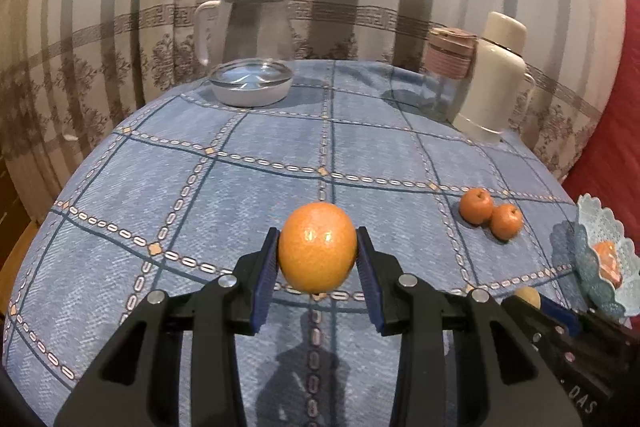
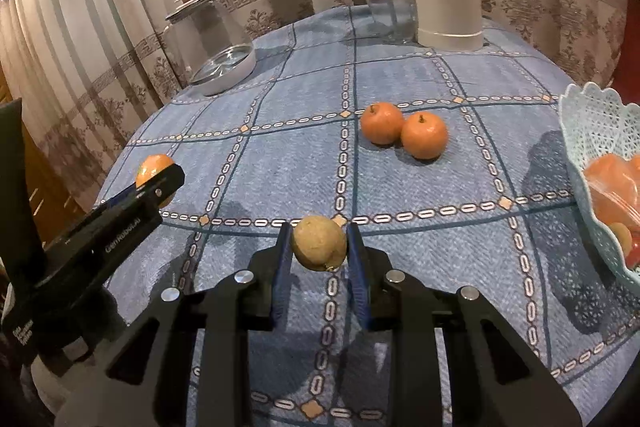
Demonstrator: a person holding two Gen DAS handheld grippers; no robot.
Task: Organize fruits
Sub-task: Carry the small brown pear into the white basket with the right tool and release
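Observation:
My left gripper (image 1: pixel 317 259) is shut on a large orange (image 1: pixel 317 247) and holds it above the blue checked tablecloth (image 1: pixel 240 195). It also shows at the left of the right wrist view (image 2: pixel 160 183). My right gripper (image 2: pixel 319 247) is shut on a small yellow-brown lemon-like fruit (image 2: pixel 319 242), lifted off the cloth. Two small oranges (image 2: pixel 404 131) lie touching each other mid-table; they show in the left wrist view too (image 1: pixel 490 213). A pale blue lacy fruit basket (image 2: pixel 588 131) at the right edge holds orange fruit in plastic wrap (image 2: pixel 612 179).
A glass kettle (image 1: pixel 248 23) and a lidded white dish (image 1: pixel 251 81) stand at the back left. A cream thermos (image 1: pixel 496 75) and a glass jar with a pink lid (image 1: pixel 448 67) stand at the back right. Striped curtains hang behind the table.

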